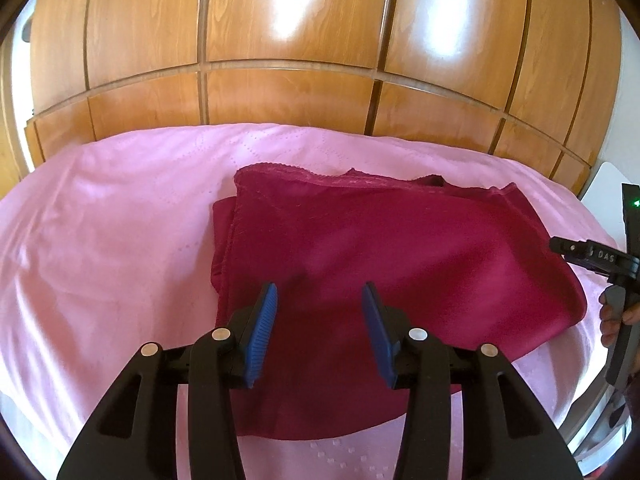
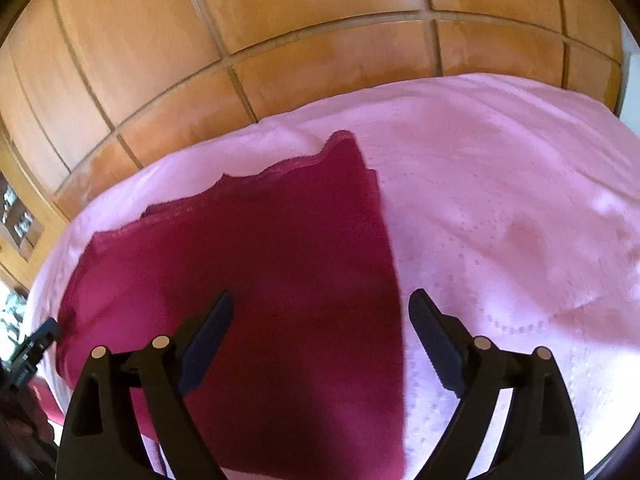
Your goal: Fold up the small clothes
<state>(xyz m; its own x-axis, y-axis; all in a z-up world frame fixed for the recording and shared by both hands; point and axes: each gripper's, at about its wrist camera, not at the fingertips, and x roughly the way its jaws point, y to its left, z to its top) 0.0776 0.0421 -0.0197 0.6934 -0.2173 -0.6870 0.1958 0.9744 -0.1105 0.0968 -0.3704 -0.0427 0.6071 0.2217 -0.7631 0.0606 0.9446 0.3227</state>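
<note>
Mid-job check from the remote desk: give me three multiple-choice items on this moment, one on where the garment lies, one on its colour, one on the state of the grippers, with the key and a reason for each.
1. Where does the garment lie?
A. on the pink bedspread
B. hanging on the wooden wardrobe
C. on a bare floor

2. What colour is the garment?
A. navy blue
B. dark red
C. white

3. How do the left gripper and right gripper stand?
A. both shut on the cloth
B. left open, right shut on the cloth
C. both open, holding nothing

Key: 1 A, it lies flat on the pink bedspread, with the wooden wardrobe behind the bed. 2 B, both wrist views show crimson fabric with a lace-trimmed far edge. 3 C, each wrist view shows a wide gap between the fingers, with no cloth pinched.
</note>
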